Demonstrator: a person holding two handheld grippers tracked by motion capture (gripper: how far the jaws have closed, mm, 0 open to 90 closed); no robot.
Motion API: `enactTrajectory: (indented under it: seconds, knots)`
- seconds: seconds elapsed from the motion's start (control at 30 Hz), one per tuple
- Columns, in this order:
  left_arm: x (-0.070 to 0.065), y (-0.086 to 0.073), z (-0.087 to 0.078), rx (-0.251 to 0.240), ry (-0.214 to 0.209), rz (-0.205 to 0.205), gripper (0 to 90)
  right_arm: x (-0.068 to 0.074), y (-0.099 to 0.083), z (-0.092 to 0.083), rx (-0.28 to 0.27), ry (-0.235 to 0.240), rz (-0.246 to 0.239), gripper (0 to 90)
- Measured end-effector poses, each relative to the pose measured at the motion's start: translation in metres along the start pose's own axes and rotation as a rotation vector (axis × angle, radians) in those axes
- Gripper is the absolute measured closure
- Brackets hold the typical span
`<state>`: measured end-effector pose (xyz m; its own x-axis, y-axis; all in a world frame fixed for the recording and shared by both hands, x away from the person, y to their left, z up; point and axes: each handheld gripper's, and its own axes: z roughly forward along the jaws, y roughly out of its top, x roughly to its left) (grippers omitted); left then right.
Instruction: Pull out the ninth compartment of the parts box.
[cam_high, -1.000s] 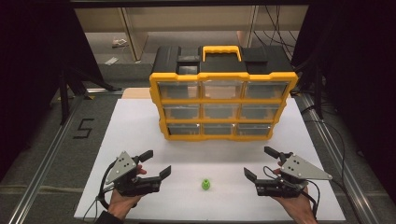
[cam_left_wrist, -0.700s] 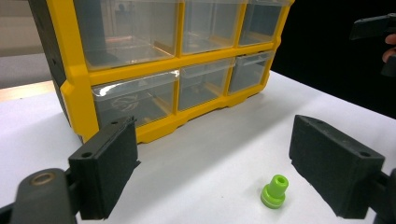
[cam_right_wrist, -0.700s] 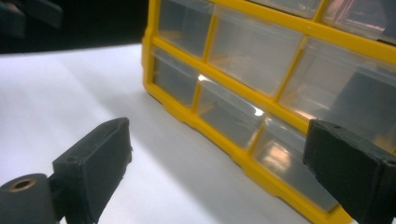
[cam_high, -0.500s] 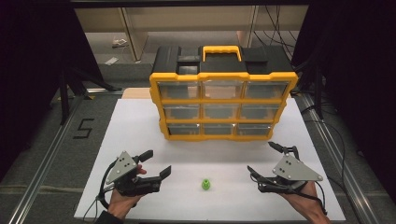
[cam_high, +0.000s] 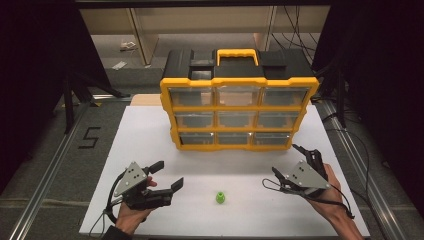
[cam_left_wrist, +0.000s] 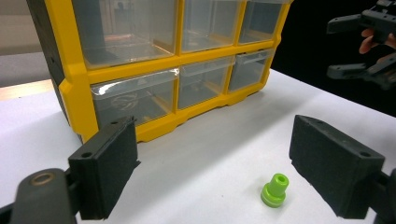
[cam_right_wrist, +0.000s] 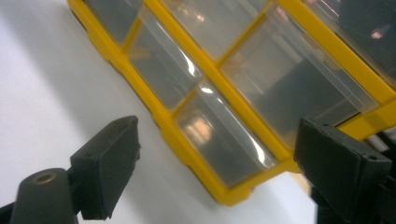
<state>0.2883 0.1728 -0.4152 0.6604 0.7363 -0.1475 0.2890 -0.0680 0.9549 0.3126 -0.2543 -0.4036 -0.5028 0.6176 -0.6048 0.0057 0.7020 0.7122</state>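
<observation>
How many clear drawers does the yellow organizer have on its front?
9: the organizer shows three rows of three clear drawers, top, middle and bottom. Any on other sides would be hidden.

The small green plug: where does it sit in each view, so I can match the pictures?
High view: the green plug stands on the white table, low centre, between the two grippers.
Left gripper view: it is bottom right of centre, between the open jaws.
Right gripper view: not in this picture.
Shared landmark: the yellow drawer cabinet.
</observation>
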Motion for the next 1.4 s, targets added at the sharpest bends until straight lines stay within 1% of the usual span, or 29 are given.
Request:
enactTrajectory:
  seconds: [0.03,0.1,0.17,0.23,0.33,0.4,0.43,0.47,0.53,0.57,0.7,0.8,0.83,0.87,0.97,1.0,1.03,1.13,1.23,1.27,1.33,1.4]
  knots:
    - [0.0,0.0,0.0,0.0,-0.001,0.001,15.5,0.001,-0.001,0.003,0.012,-0.009,-0.025,15.9]
    - [0.0,0.0,0.0,0.001,0.0,0.001,15.4,0.003,-0.004,0.007,0.028,-0.021,-0.058,16.3]
    - [0.0,0.0,0.0,-0.001,0.001,0.0,15.4,0.004,-0.006,0.011,0.039,-0.022,-0.083,16.8]
    - [0.001,0.0,0.0,0.001,0.001,-0.001,15.4,0.005,-0.007,0.014,0.053,-0.037,-0.117,17.7]
    - [0.0,0.0,0.0,0.001,0.002,0.001,15.4,0.006,-0.006,0.019,0.062,-0.062,-0.168,18.7]
    - [0.0,0.0,0.0,0.003,0.003,0.002,15.4,0.008,-0.005,0.025,0.073,-0.095,-0.233,20.3]
    - [0.0,0.0,0.0,0.003,0.003,0.003,15.4,0.008,-0.005,0.025,0.073,-0.095,-0.233,20.3]
    - [0.0,0.0,0.0,0.001,0.003,0.003,15.4,0.009,-0.005,0.028,0.075,-0.099,-0.253,20.9]
    - [0.0,0.0,0.0,0.002,0.002,0.003,15.4,0.012,-0.004,0.035,0.089,-0.136,-0.31,23.6]
    - [0.0,0.0,0.0,0.001,0.003,0.003,15.4,0.012,-0.004,0.035,0.089,-0.136,-0.31,23.6]
    - [0.0,0.0,-0.001,-0.001,0.003,0.003,15.4,0.014,-0.004,0.045,0.099,-0.179,-0.397,26.6]
    - [0.0,0.001,-0.001,-0.004,0.004,0.002,15.4,0.016,-0.004,0.053,0.105,-0.203,-0.415,27.9]
    - [0.001,0.001,-0.001,-0.004,0.004,0.001,15.4,0.016,-0.004,0.055,0.116,-0.206,-0.438,28.0]
    - [0.001,0.001,-0.001,-0.003,0.004,0.0,15.4,0.016,-0.004,0.058,0.121,-0.217,-0.45,28.1]
    - [0.0,0.001,-0.001,-0.006,0.004,0.0,15.4,0.017,-0.008,0.066,0.142,-0.223,-0.481,29.3]
    - [0.0,0.001,-0.001,-0.005,0.003,0.001,15.4,0.016,-0.009,0.068,0.146,-0.223,-0.499,29.6]
    - [0.0,0.001,-0.001,-0.004,0.003,0.0,15.4,0.017,-0.011,0.07,0.153,-0.233,-0.502,30.2]
    - [0.0,0.001,-0.001,-0.005,0.003,0.0,15.4,0.016,-0.015,0.075,0.173,-0.238,-0.524,31.9]
    - [0.0,0.001,-0.001,-0.004,0.003,0.001,15.4,0.017,-0.018,0.079,0.172,-0.251,-0.548,35.8]
    - [0.0,0.001,-0.001,-0.006,0.004,0.001,15.4,0.017,-0.018,0.08,0.171,-0.256,-0.567,36.4]
    - [0.0,0.001,-0.001,-0.006,0.004,0.002,15.4,0.018,-0.02,0.083,0.181,-0.259,-0.577,36.7]
    - [0.0,0.001,-0.001,-0.005,0.006,0.0,15.4,0.019,-0.021,0.086,0.183,-0.262,-0.598,38.0]
